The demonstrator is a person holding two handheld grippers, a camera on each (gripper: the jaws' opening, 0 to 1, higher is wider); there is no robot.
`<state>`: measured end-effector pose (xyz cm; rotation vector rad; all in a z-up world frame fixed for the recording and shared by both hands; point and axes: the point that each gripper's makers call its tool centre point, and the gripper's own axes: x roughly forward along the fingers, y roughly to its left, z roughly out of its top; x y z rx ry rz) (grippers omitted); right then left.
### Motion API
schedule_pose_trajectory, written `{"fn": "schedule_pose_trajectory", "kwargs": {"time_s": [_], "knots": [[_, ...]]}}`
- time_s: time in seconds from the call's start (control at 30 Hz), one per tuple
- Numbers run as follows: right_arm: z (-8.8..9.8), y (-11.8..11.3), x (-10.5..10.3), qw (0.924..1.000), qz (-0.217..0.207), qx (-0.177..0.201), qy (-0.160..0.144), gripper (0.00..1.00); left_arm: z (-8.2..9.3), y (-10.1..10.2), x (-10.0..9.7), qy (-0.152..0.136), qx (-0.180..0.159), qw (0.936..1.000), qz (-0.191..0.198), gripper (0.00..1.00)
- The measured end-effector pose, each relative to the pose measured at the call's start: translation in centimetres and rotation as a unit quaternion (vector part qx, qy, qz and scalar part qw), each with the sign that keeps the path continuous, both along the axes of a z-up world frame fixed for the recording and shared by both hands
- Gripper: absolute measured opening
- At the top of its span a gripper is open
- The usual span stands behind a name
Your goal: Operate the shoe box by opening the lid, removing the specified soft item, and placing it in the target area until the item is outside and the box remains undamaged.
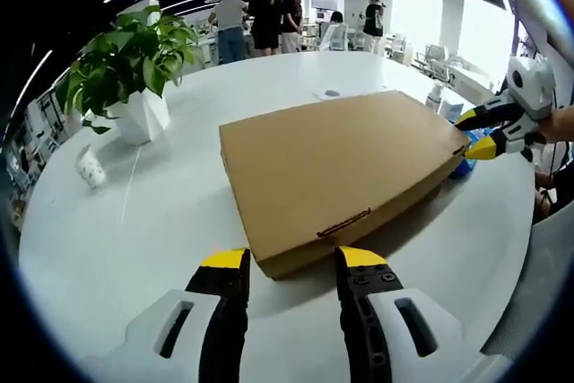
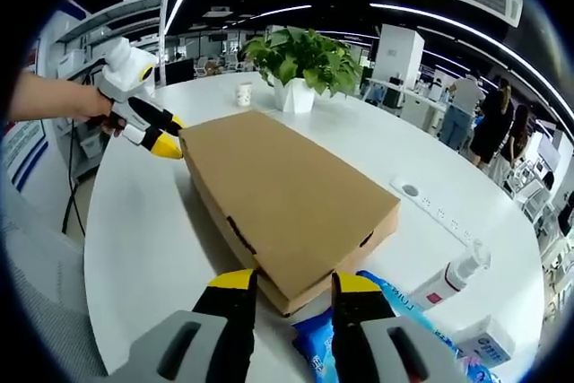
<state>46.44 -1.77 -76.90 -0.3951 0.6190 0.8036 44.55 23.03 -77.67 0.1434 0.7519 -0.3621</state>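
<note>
Lying flat and closed on the white tabletop (image 1: 108, 248), the shoe box (image 1: 345, 168) is seen directly ahead of the left claw (image 1: 293, 259), whose yellow-tipped jaws are spread apart and released at the near edge where the lid's tuck tab (image 1: 343, 221) sits. Nothing is gripped between them. The right claw (image 2: 291, 279) is likewise held parted, its jaws straddling the near corner of the box (image 2: 287, 199), with no grasp made. Just beyond and beneath that corner, a blue packet (image 2: 377, 329) is partly covered by the box's edge. To the right of the right claw, a white spray bottle (image 2: 453, 275) and a power strip (image 2: 439, 208) are seen near the tabletop rim. Beyond the box's far end, a potted plant (image 2: 300, 65) and a paper cup (image 2: 244, 93) stand apart from it. Open tabletop is left wide to the left of the left claw. People (image 1: 260, 15) are standing far behind.
</note>
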Motion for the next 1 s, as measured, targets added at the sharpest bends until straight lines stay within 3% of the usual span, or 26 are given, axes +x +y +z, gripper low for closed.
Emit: {"fn": "schedule_pose_trajectory", "kwargs": {"time_s": [0.47, 1.0], "knots": [[1.9, -1.5, -0.8, 0.9994, -0.027, 0.023, -0.003, 0.32, 1.4, 0.0, -1.5, -0.014, 0.002, 0.9998, 0.011, 0.41], [4.5, -4.0, -3.5, 0.9970, -0.053, 0.052, -0.019, 0.36, 3.6, -2.5, -4.3, -0.036, -0.012, 0.9993, -0.005, 0.45]]}}
